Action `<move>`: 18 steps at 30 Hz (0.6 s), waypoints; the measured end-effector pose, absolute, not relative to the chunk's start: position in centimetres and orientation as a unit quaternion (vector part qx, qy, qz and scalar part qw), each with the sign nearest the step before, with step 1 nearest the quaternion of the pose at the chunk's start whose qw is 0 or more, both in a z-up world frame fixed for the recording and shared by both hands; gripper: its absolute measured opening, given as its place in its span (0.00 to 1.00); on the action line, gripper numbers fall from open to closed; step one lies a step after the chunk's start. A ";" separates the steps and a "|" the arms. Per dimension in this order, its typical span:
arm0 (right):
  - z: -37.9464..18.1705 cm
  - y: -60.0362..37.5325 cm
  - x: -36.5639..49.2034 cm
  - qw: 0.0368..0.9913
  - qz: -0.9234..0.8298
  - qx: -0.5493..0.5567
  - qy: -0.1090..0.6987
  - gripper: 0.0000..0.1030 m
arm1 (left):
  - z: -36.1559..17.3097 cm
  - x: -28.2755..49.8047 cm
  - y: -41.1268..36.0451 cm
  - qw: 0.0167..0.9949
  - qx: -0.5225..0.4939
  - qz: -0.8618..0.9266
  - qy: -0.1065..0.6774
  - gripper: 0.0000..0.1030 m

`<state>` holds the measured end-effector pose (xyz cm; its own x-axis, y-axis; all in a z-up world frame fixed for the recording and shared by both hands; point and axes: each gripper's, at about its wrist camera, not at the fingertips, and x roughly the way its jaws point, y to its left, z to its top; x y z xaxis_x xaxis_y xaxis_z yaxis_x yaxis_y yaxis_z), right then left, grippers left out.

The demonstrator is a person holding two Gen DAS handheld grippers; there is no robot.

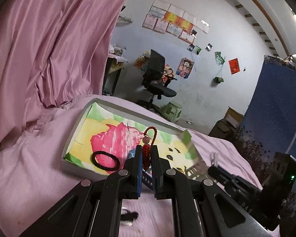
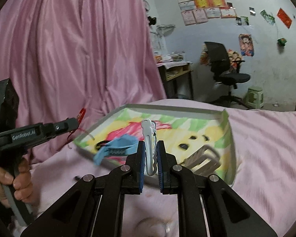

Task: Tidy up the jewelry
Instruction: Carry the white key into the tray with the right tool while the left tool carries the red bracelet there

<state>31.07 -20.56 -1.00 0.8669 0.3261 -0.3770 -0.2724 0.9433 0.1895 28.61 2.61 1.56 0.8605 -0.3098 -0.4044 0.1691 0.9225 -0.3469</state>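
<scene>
Pink bedsheet (image 1: 29,177), tray (image 1: 77,122) centre frame | left gripper (image 1: 146,154) clamping red beaded cord (image 1: 147,150) lower centre | right gripper (image 2: 151,154) pinching white hair clip (image 2: 149,138) over tray

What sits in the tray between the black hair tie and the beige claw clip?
In the right wrist view, a blue claw clip lies in the tray between them.

Left tool (image 1: 146,154) pinching red beaded cord (image 1: 147,152), above painted tray (image 1: 77,126) — black hair tie (image 1: 105,161) inside

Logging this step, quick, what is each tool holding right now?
Left tool: closed on the red braided charm.
Right tool: closed on the white hair clip.
</scene>
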 end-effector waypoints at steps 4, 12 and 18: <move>-1.3 -20.7 32.9 0.966 0.134 0.064 0.214 0.10 | 0.3 31.2 2.6 0.951 -0.146 -0.101 0.253 0.08; -2.8 -19.5 35.4 0.956 0.129 0.048 0.258 0.10 | -1.5 34.0 3.2 0.939 -0.151 -0.078 0.300 0.08; -3.4 -18.9 35.8 0.950 0.133 0.038 0.279 0.10 | -2.6 35.3 2.4 0.928 -0.136 -0.082 0.336 0.08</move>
